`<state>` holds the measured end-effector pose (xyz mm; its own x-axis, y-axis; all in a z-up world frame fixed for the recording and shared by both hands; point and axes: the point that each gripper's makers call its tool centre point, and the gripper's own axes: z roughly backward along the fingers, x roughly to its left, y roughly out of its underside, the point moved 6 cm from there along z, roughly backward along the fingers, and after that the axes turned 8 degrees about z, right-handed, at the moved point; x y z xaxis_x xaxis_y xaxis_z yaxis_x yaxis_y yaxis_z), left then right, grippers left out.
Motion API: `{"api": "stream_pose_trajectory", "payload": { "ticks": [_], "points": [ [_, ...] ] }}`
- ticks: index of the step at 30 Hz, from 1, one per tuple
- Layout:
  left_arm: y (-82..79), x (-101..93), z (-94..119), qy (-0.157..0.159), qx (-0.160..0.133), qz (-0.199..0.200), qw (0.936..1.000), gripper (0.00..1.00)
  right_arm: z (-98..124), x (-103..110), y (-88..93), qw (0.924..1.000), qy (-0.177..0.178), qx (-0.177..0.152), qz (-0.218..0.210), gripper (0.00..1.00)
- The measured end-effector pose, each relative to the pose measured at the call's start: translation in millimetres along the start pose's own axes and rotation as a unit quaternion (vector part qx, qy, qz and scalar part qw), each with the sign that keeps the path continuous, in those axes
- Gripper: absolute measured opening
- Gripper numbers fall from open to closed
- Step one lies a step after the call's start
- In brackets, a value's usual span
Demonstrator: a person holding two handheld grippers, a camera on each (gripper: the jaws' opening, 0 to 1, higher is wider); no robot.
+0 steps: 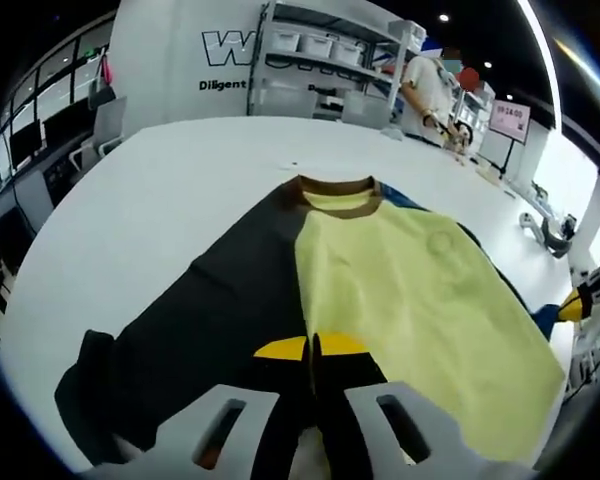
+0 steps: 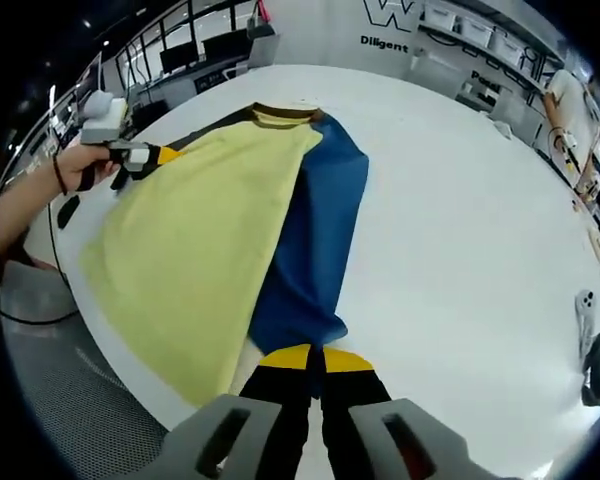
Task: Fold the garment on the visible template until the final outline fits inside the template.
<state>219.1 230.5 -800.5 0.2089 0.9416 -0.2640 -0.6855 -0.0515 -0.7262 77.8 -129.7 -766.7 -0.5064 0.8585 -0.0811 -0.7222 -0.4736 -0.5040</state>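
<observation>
White table (image 2: pixel 450 230), garment (image 1: pixel 380 290) ahead of both grippers (jaws closed, seemingly empty).

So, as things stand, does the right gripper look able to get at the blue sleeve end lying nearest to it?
Probably yes. The right gripper sits just short of the blue sleeve, whose end lies flat on the white table, with nothing between them.

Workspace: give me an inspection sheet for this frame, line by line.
Surface: white table.
Job's things: garment spread flat, yellow middle, black sleeve, blue sleeve; template not made out.
Clutter: phone-like item at the table edge.
Grippers: left gripper shut at the black sleeve's edge; right gripper shut at the blue sleeve's end; cloth between jaws unclear.
Cables: dark cable by the floor.
Surroundings: shelving, person.
</observation>
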Motion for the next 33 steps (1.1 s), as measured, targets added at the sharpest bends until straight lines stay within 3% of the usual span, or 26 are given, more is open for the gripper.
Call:
{"api": "stream_pose_trajectory", "payload": {
  "ticks": [12,33],
  "points": [
    [-2.7,13.4,5.8,-0.020,-0.008,-0.018,0.9996,0.00,-0.1,-8.8,-8.7,0.9998,0.016,-0.006,0.011,0.00],
    [-4.6,41.5,24.0,-0.045,-0.006,-0.062,0.9970,0.00,-3.6,-40.3,-2.1,0.9983,0.055,0.009,0.014,0.00]
  ]
}}
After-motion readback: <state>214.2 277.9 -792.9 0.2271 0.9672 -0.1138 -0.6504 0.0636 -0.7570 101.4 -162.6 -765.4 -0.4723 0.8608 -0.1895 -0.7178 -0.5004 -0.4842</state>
